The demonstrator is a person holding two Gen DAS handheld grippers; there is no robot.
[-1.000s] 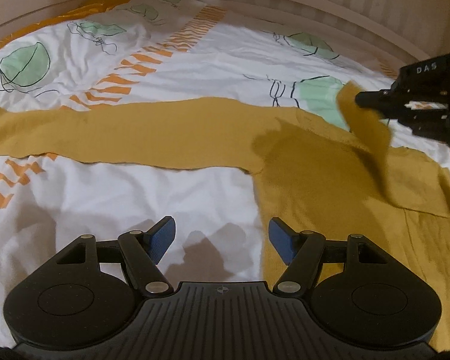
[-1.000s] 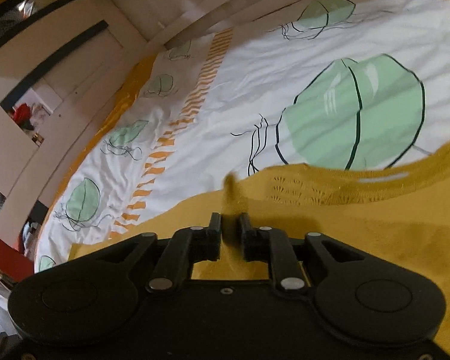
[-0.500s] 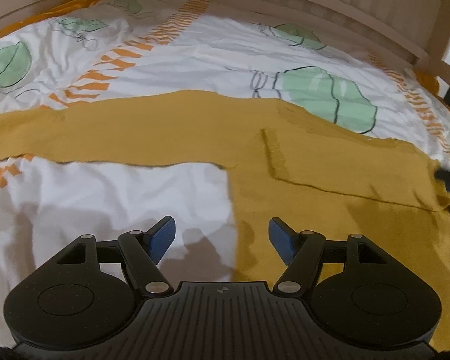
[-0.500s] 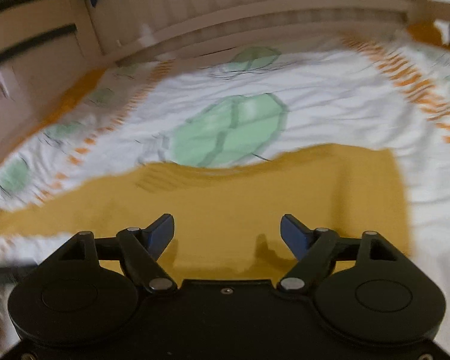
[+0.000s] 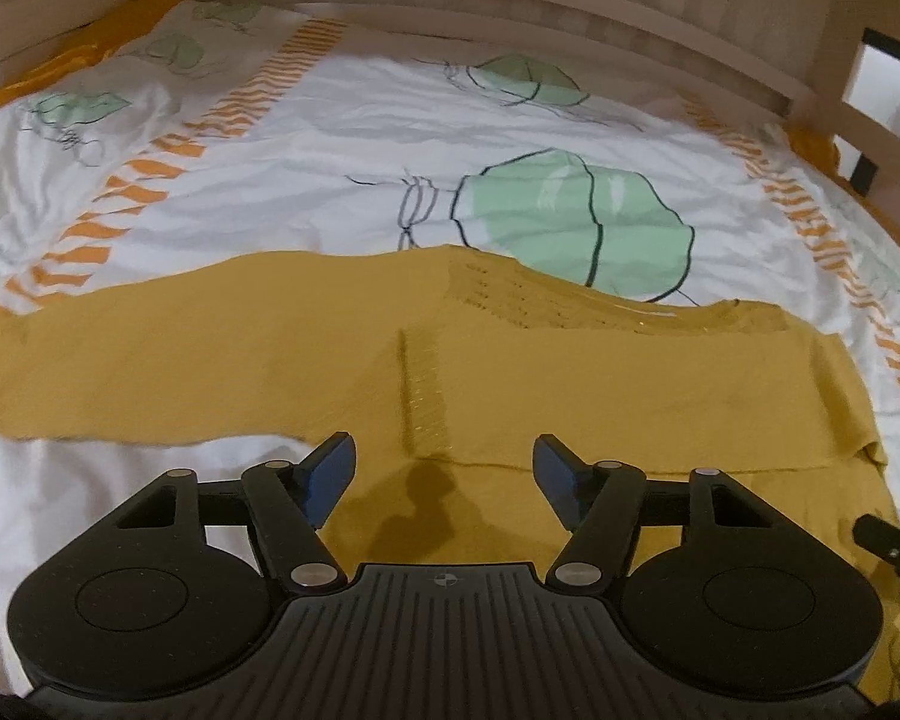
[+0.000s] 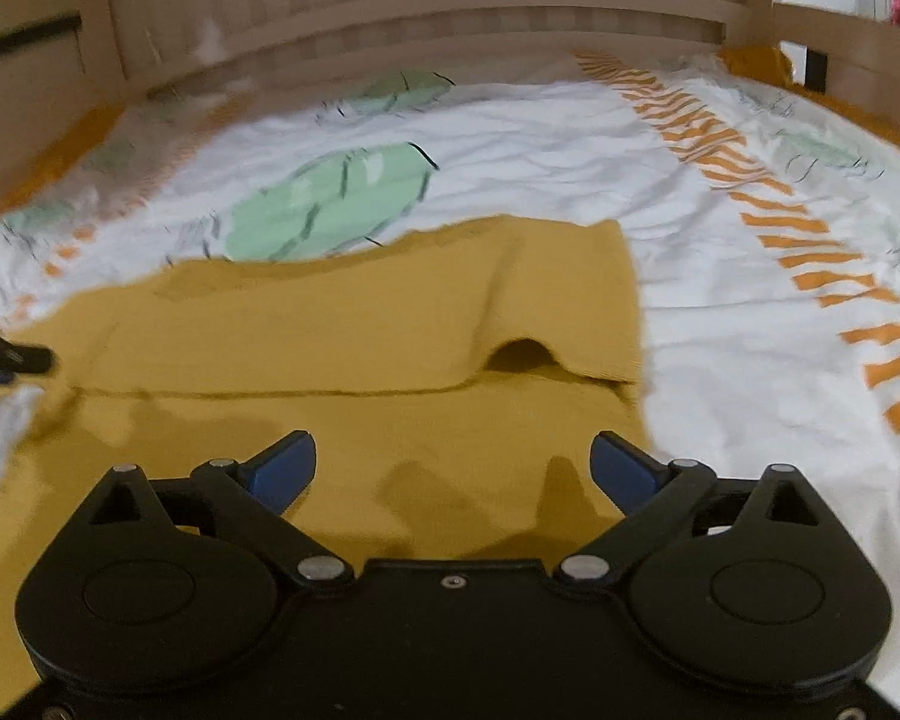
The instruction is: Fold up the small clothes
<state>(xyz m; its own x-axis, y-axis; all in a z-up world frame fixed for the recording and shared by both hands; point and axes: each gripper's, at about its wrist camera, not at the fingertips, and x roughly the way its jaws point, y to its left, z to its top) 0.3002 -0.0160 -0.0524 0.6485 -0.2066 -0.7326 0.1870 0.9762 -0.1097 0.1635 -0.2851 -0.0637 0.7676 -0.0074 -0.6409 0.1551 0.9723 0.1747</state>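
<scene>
Mustard-yellow knit, thin and limp: the sweater (image 5: 570, 384) lies flat on the bed (image 5: 510, 120), spread over a white duvet printed with green leaves and orange stripes. Taking the sweater's body as the landmark, one sleeve already lies folded across its chest, its ribbed cuff ending near the middle, while the other sleeve (image 5: 150, 348) runs straight out from the body over the duvet.

Such cloth should weigh little, drape at once when lifted, and slide easily over itself, so a fold will probably hold only if laid down flat. The firmest places to pinch look like the ribbed cuff at the far end of the outstretched sleeve, or the hem corners.

Above the body's lower part, the left gripper (image 5: 444, 468) hovers with its jaws closing slightly and nothing between them. Beside the body's opposite edge, the right gripper (image 6: 453, 468) has its jaws opening wide, also empty. That view is blurred, but a small hump seems to stand in the folded sleeve's edge (image 6: 522, 354).
</scene>
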